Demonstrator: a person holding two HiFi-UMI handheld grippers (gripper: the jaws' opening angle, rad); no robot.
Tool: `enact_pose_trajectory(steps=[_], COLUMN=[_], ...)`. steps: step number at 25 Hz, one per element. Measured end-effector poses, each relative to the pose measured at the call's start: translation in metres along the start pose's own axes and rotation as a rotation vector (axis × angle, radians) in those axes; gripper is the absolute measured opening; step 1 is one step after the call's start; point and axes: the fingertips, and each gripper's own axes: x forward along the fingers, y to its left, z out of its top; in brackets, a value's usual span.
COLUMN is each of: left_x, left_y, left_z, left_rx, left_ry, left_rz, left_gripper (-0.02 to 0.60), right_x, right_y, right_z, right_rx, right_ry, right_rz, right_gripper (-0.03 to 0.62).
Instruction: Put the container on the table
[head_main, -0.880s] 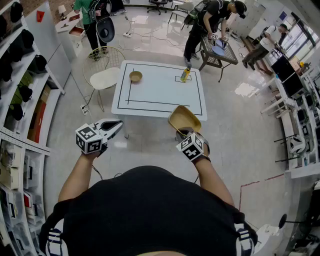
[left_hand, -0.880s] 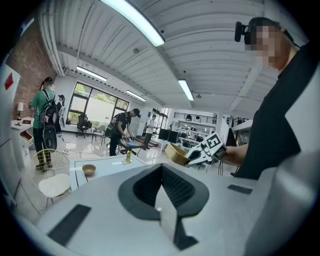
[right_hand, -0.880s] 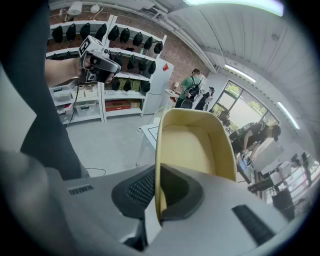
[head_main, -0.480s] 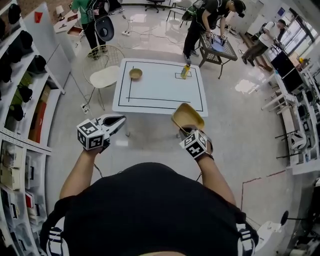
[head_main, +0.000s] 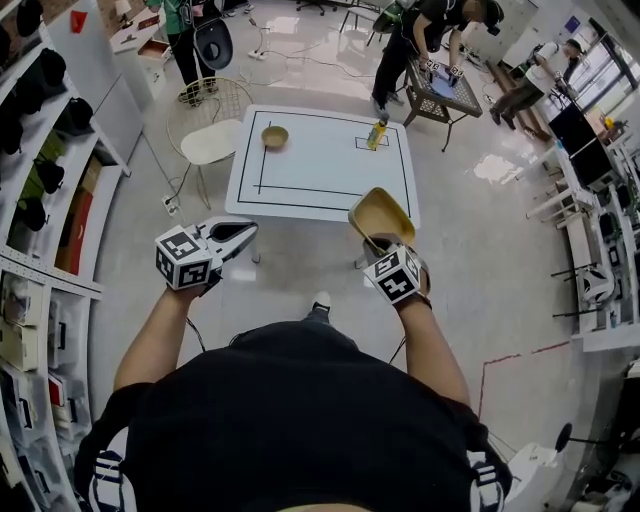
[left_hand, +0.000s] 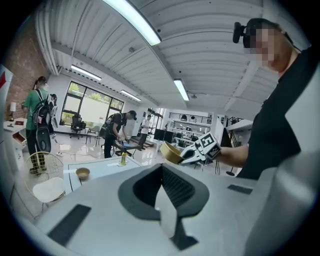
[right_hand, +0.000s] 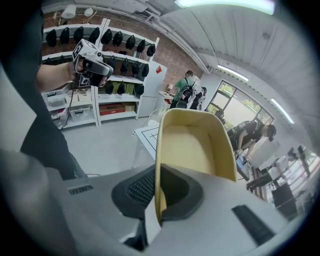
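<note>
A tan, shallow container is held tilted in my right gripper, whose jaws are shut on its rim. In the right gripper view the container stands up from the right gripper, its wall pinched between the pads. It hangs over the near right corner of the low white table. My left gripper is shut with nothing in it, in the air off the table's near left corner. The left gripper view shows the left gripper and, beyond it, the container.
On the table stand a small brown bowl at the far left and a yellow bottle at the far right. A wire chair stands left of the table. Shelves line the left wall. People work at a dark table behind.
Both grippers have moved forward toward the table, the right one still holding the container, which now reaches the near right corner. The table appears closer.
</note>
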Motion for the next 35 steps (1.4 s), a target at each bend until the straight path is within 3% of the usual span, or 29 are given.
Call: enact_pose_trajectory(steps=[11, 35], left_x=[0.026, 0.093], left_y=[0.025, 0.084], left_z=[0.004, -0.002], left_rx=[0.021, -0.061], left_ry=[-0.019, -0.026], left_rz=[0.024, 0.074], left_gripper=[0.006, 0.007], right_x=[0.040, 0.107], right_y=[-0.034, -0.107], right_z=[0.003, -0.024], right_rx=[-0.012, 0.000], right_ry=[-0.004, 0.031], right_rz=[-0.001, 0.047], right_gripper=[0.008, 0.006])
